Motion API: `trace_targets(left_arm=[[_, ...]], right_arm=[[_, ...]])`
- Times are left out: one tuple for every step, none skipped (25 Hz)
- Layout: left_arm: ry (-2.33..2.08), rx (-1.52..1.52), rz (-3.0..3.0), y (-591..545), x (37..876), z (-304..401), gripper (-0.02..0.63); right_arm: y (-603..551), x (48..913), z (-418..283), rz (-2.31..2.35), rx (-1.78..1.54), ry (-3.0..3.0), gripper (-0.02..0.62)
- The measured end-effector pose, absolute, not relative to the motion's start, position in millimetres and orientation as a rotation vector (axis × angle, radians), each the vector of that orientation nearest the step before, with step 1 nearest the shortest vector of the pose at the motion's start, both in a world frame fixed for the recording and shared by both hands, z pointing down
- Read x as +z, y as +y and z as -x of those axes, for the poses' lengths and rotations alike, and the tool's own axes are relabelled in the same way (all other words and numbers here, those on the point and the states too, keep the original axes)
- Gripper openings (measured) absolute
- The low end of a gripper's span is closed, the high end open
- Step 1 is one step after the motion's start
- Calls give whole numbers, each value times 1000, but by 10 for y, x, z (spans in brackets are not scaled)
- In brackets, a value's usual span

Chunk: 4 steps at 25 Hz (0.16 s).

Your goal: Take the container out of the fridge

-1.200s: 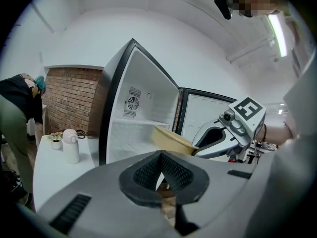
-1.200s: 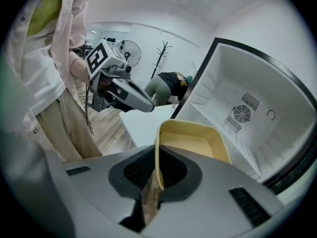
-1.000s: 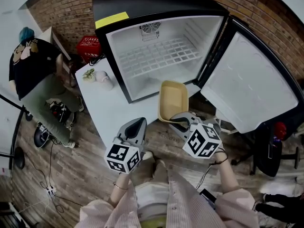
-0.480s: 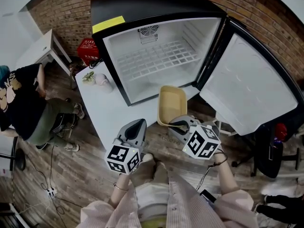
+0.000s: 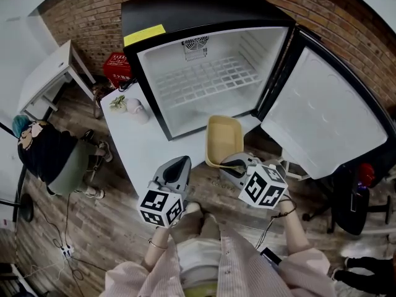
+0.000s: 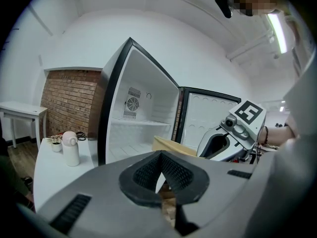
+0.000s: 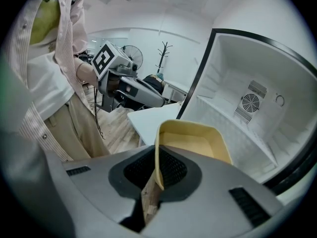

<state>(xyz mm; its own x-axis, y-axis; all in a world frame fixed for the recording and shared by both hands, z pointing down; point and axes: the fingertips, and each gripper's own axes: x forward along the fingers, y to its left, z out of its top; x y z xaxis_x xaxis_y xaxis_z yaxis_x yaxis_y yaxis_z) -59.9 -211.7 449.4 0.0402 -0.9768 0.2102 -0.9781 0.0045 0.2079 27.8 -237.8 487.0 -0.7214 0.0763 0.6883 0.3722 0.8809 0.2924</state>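
In the head view, the shallow yellow plastic container [image 5: 224, 138] is held clear of the small black fridge [image 5: 204, 17] with its white interior, over the near edge of the white table [image 5: 142, 147] in front of the open cabinet. It is gripped at its near rim by the right gripper [image 5: 233, 164]. The left gripper [image 5: 179, 162] is held just beside it to the left, apart from the container. Compared with a second ago, the container has been drawn slightly further from the fridge and toward the person — the removal itself is judged to be done, with only a set-down left. The wire shelf inside is bare. The seated person in a black shirt [image 5: 46, 153] at the left has been carried lower in the picture across the three frames, partly by the head camera's own shift.

In the left gripper view, the jaws of the left gripper [image 6: 161, 175] are seen pressed together with nothing between them. The container [image 6: 171, 147] and the right gripper [image 6: 223, 143] are visible beyond, and a small white flask [image 6: 71, 148] stands on the table.

In the right gripper view, the thin wall of the container [image 7: 193, 143] is pinched between the nearly closed jaws of the right gripper [image 7: 154, 180] — the tray is tilted, its hollow turned toward the fridge.
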Motion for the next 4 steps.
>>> trace_targets(left_arm=[[-1992,7,-2027,-2114,4494,600,-9],[-1993,7,-2026,-2110,4494,600,-9],[-1994,7,-2024,-2105,4495,601,-9],[-1994,7,-2022,-2100,4496,602,-9]], right_arm=[[-2378,4870,-280,322,-545,-2337,23],[-2376,4871,-282,323,-545,-2336,23],[-2374,4872,-284,324,-545,-2335,23],[-2372,4873,-285,324,-545,-2335,23]])
